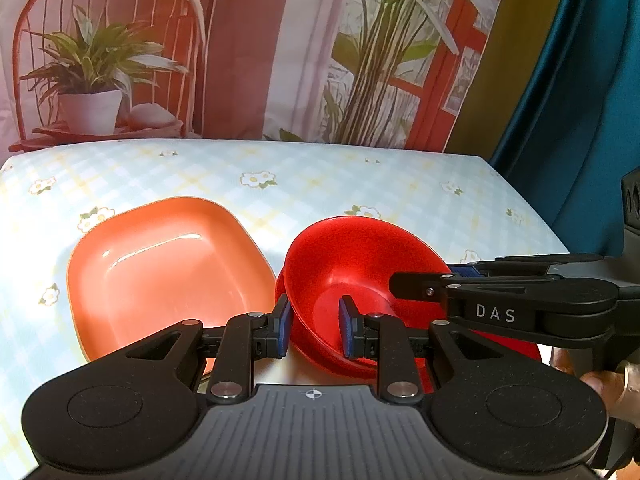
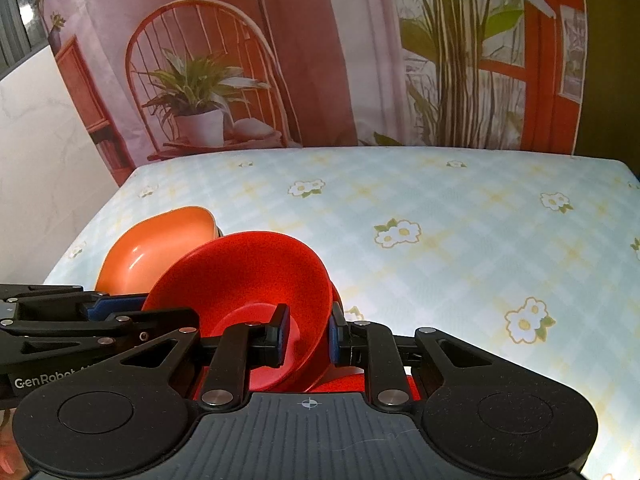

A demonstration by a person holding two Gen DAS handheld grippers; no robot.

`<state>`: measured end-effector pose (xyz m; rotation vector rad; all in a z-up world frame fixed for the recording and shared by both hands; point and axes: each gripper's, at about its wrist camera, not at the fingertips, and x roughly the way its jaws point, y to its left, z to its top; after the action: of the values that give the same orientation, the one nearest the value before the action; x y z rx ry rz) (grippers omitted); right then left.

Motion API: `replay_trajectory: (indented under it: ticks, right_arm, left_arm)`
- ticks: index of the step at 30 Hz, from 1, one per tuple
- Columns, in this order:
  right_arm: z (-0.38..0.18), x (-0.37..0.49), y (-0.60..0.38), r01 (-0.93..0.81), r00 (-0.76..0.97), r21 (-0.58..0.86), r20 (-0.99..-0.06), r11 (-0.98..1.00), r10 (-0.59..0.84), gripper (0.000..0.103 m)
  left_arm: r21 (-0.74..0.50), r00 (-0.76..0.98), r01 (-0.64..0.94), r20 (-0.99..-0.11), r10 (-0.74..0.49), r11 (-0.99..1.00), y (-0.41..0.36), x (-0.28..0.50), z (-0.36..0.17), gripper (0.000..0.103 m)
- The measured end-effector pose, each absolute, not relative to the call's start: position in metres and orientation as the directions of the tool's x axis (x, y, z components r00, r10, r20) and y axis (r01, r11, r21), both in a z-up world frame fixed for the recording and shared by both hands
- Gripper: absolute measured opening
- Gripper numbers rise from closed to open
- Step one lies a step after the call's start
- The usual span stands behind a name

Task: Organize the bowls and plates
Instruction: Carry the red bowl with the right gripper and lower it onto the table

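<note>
Two grippers share one red bowl [image 1: 352, 276], just right of the orange plate [image 1: 160, 276]. Your left gripper [image 1: 314, 330] clamps the bowl's near-left wall; your right gripper [image 2: 308, 334] clamps its right wall. Only your left view shows the plate whole.
</note>
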<state>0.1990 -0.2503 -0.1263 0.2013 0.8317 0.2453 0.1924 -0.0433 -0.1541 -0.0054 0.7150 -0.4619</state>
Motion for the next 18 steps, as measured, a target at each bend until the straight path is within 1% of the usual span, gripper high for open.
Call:
replay_trajectory:
  ticks: [18]
  right_arm:
    - [-0.1291,0.2011,-0.2477,-0.139,0.646,0.268,-0.705,0.953,0.293,0.019]
  left_arm:
    - [-0.171,0.650,0.398,-0.641,-0.409,0.901,-0.0423,0.1954,-0.1592,0.026]
